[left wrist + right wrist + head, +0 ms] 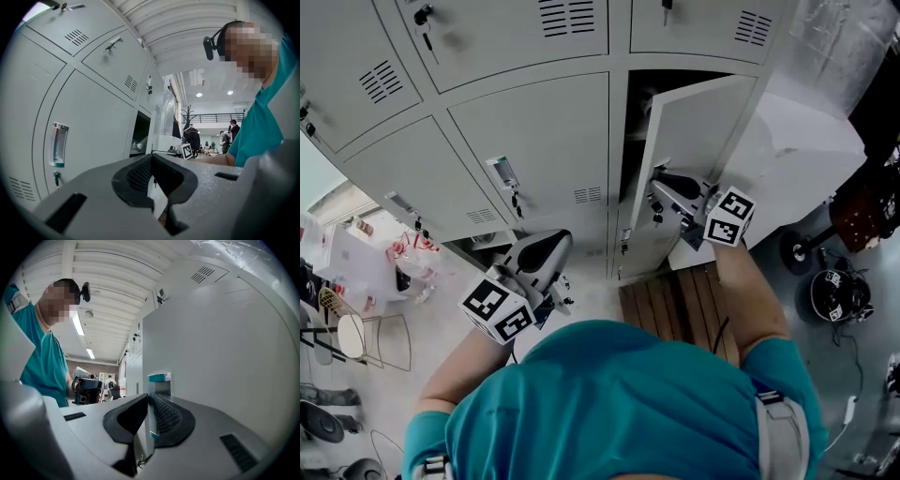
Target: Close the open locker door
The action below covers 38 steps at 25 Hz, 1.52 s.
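Note:
The grey locker door stands ajar in the lower row, with the dark compartment showing behind it. My right gripper is at the door's free edge. In the right gripper view the jaws are shut on the teal-tipped metal handle, one pad on each side, and the door face fills the right. My left gripper hangs lower left, apart from the lockers. Its jaws are shut with nothing in them. The open compartment shows past them.
Shut locker doors cover the wall to the left and above. A wooden slatted board lies on the floor below the open door. A white wrapped cabinet stands to the right, a black round base beside it, and wire chairs far left.

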Motion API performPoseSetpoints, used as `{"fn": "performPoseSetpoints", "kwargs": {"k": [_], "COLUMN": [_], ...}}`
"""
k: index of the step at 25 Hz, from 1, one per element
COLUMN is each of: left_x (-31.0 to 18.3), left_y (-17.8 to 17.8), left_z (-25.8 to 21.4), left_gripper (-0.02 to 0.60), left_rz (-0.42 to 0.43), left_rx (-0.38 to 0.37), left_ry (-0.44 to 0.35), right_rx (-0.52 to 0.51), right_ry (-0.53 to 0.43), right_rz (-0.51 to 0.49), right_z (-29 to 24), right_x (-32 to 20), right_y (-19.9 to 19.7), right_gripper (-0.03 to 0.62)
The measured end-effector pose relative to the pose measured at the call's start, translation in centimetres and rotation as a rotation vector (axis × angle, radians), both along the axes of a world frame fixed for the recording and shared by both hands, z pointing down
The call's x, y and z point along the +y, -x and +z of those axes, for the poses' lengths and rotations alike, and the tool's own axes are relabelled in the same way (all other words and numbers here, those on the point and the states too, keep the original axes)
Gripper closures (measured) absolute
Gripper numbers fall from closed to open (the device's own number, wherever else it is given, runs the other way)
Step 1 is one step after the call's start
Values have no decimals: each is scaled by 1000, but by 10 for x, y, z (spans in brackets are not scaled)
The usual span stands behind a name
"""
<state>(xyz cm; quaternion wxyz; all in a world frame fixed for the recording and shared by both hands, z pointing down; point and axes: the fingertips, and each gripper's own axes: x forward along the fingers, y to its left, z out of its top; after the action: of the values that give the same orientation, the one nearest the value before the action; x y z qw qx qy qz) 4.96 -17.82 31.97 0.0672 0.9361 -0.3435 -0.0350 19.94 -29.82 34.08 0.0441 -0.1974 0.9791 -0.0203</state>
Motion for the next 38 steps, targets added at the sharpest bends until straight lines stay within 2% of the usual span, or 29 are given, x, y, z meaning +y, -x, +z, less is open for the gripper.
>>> {"fn": "performPoseSetpoints", "kwargs": {"k": [31, 38], "left_x": [-9, -15], "left_y": [41, 45], "left_z": [2, 2], "left_gripper": [578, 578], "left_rz": [-69, -69], "left_rx": [16, 25], "left_ry": [12, 13], "right_rx": [16, 17], "right_ry": [0, -14], "right_rz": [311, 338], "right_z": [2, 1], "right_x": [-79, -83], "right_y": [29, 30], "right_gripper": [566, 568]}}
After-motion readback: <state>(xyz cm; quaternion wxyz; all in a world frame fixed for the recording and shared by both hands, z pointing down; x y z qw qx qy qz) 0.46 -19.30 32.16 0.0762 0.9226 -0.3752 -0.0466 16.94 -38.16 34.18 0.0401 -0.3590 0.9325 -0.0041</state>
